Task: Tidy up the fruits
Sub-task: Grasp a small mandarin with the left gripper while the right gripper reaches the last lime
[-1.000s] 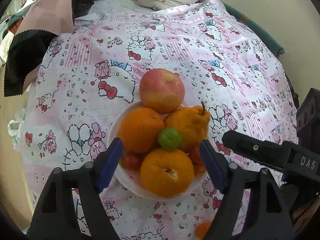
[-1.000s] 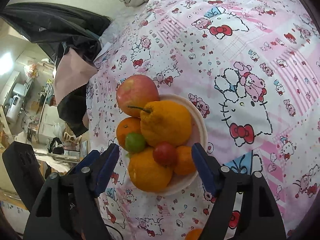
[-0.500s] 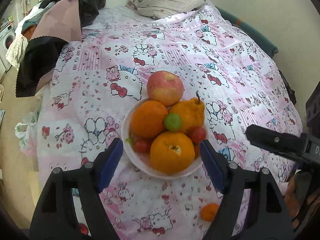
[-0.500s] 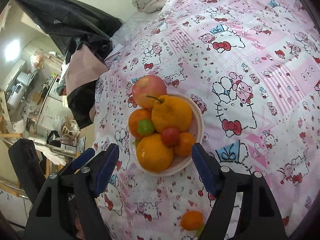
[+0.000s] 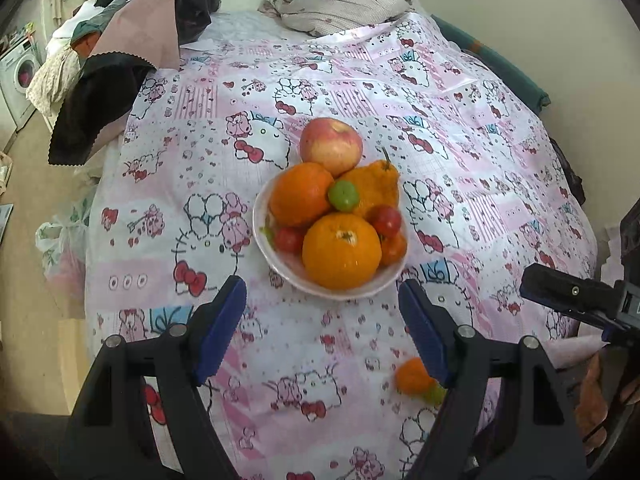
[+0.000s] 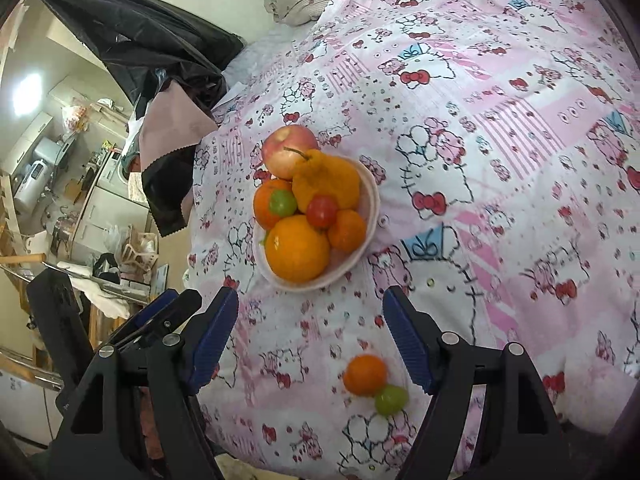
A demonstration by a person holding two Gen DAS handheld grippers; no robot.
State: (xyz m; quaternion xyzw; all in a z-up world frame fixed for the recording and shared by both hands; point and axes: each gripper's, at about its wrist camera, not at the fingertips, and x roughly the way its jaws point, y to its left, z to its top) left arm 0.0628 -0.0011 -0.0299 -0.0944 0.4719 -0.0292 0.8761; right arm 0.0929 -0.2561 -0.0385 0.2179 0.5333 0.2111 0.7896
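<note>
Several fruits fill a pale pink bowl on the cartoon-print cloth in the left wrist view: a red-yellow apple at the back, a big orange in front, and the left gripper hovers before it, jaws wide and empty. From the right wrist, the right gripper is equally wide and empty, while a small orange and a green fruit touch each other on the cloth near the bowl.
</note>
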